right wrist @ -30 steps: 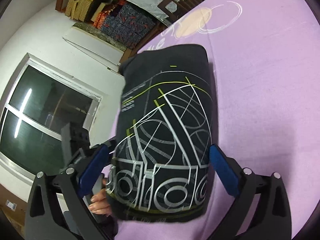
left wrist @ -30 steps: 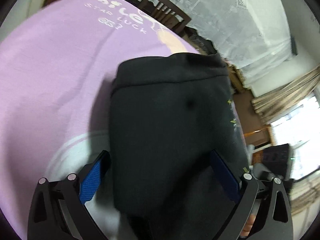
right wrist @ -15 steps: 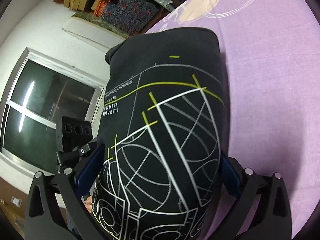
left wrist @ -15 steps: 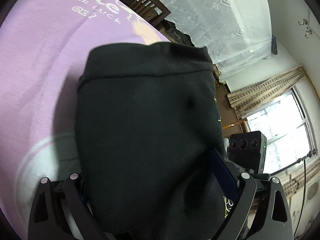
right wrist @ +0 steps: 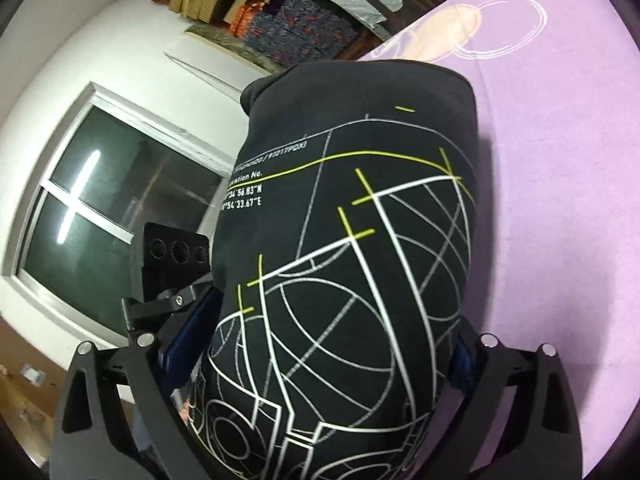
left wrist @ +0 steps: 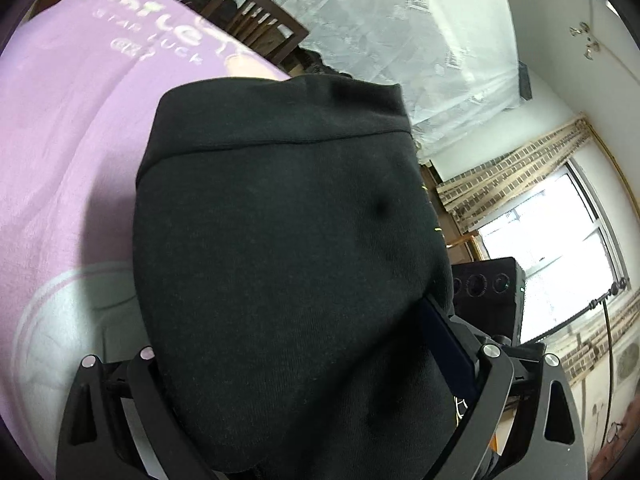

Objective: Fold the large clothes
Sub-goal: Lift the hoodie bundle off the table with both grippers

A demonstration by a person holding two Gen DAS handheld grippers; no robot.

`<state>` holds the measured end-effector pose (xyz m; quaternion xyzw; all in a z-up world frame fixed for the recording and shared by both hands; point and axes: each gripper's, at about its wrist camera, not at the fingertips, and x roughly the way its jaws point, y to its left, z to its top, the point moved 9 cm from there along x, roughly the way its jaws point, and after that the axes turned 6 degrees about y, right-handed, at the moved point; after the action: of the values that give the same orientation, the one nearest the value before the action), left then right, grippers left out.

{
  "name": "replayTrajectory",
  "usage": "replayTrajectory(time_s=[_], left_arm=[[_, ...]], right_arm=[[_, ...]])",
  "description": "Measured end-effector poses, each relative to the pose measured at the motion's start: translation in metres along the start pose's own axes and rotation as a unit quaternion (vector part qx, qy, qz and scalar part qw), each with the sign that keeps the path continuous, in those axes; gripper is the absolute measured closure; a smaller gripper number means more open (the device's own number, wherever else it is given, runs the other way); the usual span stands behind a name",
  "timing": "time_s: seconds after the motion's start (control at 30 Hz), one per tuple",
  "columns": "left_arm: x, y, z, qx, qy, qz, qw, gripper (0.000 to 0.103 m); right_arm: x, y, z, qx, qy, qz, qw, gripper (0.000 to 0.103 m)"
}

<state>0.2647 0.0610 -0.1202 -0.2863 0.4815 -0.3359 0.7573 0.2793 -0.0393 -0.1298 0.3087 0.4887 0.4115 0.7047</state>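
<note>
Folded black garment fills both tools' jaws (pads mostly hidden).

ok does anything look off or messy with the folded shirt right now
Nothing stands out. The folded black garment sits as a compact bundle between the fingers of both tools, edges fairly even, printed side facing the right tool and plain side the left tool, above the purple cloth.

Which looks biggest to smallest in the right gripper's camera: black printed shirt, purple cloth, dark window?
1. black printed shirt, though it is nearest the lens
2. purple cloth
3. dark window
</note>
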Motion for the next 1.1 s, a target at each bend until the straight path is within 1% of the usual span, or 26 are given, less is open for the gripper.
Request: replayTrajectory(time_s=[0.1, 0.2, 0.33, 0.43, 0.5, 0.6, 0.7, 0.8, 0.87, 0.9, 0.97, 1.03, 1.07, 1.1], left_arm=[[-0.014, -0.015, 0.0, 0.013, -0.02, 0.008, 0.9997, 0.006], [-0.041, -0.03, -0.007, 0.018, -0.046, 0.016, 0.9986, 0.007], [-0.094, -0.047, -0.022, 0.029, -0.079, 0.048, 0.9953, 0.007], [-0.148, -0.057, -0.045, 0.035, -0.11, 0.088, 0.9894, 0.007], [-0.181, -0.058, -0.065, 0.03, -0.128, 0.107, 0.9855, 0.007], [-0.22, -0.051, -0.094, 0.017, -0.15, 0.124, 0.9807, 0.007], [-0.247, -0.032, -0.124, -0.009, -0.169, 0.132, 0.9767, 0.007], [-0.262, -0.009, -0.148, -0.029, -0.177, 0.134, 0.9747, 0.007], [-0.261, 0.017, -0.163, -0.05, -0.174, 0.144, 0.9729, 0.007], [-0.26, 0.029, -0.169, -0.061, -0.17, 0.149, 0.9722, 0.007], [-0.25, 0.057, -0.178, -0.089, -0.151, 0.142, 0.9742, 0.007], [-0.233, 0.08, -0.184, -0.114, -0.132, 0.111, 0.9783, 0.005], [-0.23, 0.083, -0.184, -0.113, -0.132, 0.106, 0.9791, 0.005], [-0.228, 0.084, -0.183, -0.105, -0.133, 0.111, 0.9792, 0.005]], right_arm=[[-0.003, 0.011, -0.002, 0.013, 0.001, 0.028, 1.0, 0.01], [-0.007, 0.033, -0.008, 0.007, 0.004, 0.052, 0.999, 0.01], [-0.005, 0.077, -0.022, -0.019, 0.011, 0.078, 0.997, 0.011], [0.006, 0.117, -0.039, -0.034, 0.03, 0.111, 0.993, 0.01], [0.017, 0.146, -0.053, -0.046, 0.048, 0.129, 0.989, 0.01], [0.037, 0.179, -0.081, -0.063, 0.082, 0.144, 0.984, 0.011], [0.057, 0.197, -0.107, -0.074, 0.112, 0.145, 0.98, 0.011], [0.079, 0.201, -0.129, -0.072, 0.143, 0.149, 0.976, 0.011], [0.1, 0.192, -0.146, -0.046, 0.176, 0.159, 0.97, 0.011], [0.108, 0.185, -0.152, -0.04, 0.183, 0.153, 0.97, 0.011], [0.123, 0.168, -0.162, -0.051, 0.186, 0.113, 0.975, 0.011], [0.131, 0.149, -0.163, -0.06, 0.185, 0.064, 0.979, 0.011], [0.131, 0.143, -0.163, -0.067, 0.185, 0.047, 0.979, 0.012], [0.13, 0.139, -0.164, -0.069, 0.186, 0.039, 0.979, 0.013]])
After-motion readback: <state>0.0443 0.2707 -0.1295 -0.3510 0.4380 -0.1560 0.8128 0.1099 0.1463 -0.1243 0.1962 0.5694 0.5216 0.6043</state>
